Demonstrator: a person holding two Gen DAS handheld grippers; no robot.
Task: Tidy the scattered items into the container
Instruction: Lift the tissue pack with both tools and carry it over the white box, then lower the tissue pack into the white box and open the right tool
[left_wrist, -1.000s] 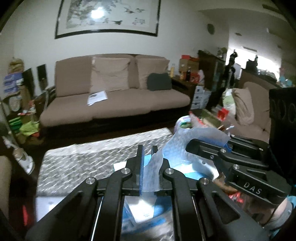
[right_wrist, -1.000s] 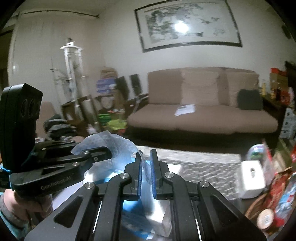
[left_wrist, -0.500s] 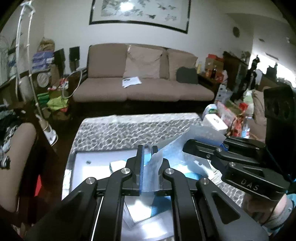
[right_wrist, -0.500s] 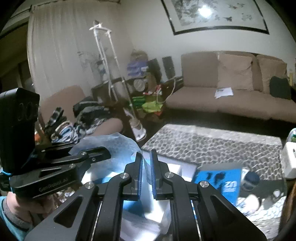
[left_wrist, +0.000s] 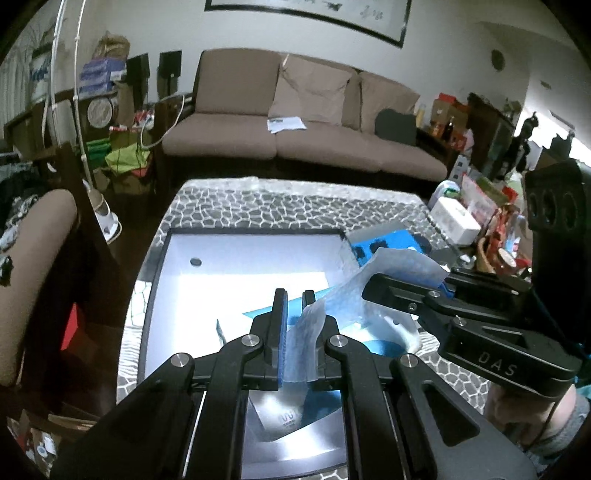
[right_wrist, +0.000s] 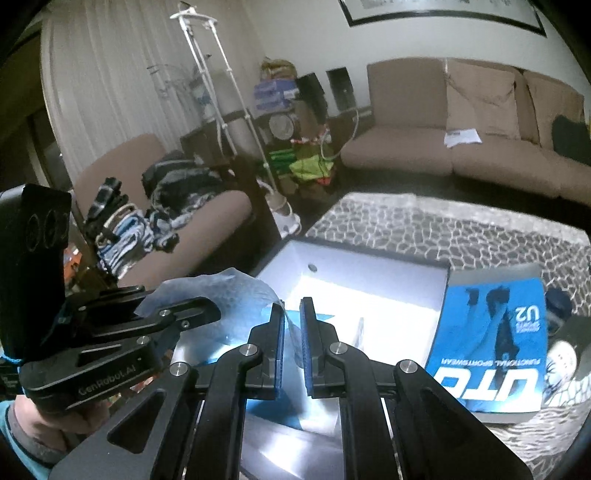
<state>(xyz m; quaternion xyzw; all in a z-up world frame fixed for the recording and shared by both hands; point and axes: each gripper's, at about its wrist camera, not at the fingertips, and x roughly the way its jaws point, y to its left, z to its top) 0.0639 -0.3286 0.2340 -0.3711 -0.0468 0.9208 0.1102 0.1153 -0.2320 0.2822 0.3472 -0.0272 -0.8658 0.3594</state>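
clearly, blue lid (right_wrist: 491, 354) reads "utg u2".

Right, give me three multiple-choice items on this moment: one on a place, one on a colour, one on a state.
1. Where does the blue lid lie?
A. Inside the box
B. On the table beside the box
C. On the sofa

2. What colour is the inside of the open box?
A. White
B. Red
C. Green

3. How is the thin plastic bag held?
A. By the left gripper alone
B. By neither gripper
C. By both grippers, each pinching an edge

Answers:
1 B: the lid rests flat on the patterned table, next to the box's wall.
2 A: its walls and floor show bright white in both views.
3 C: the left gripper and the right gripper each have the film between their pads.
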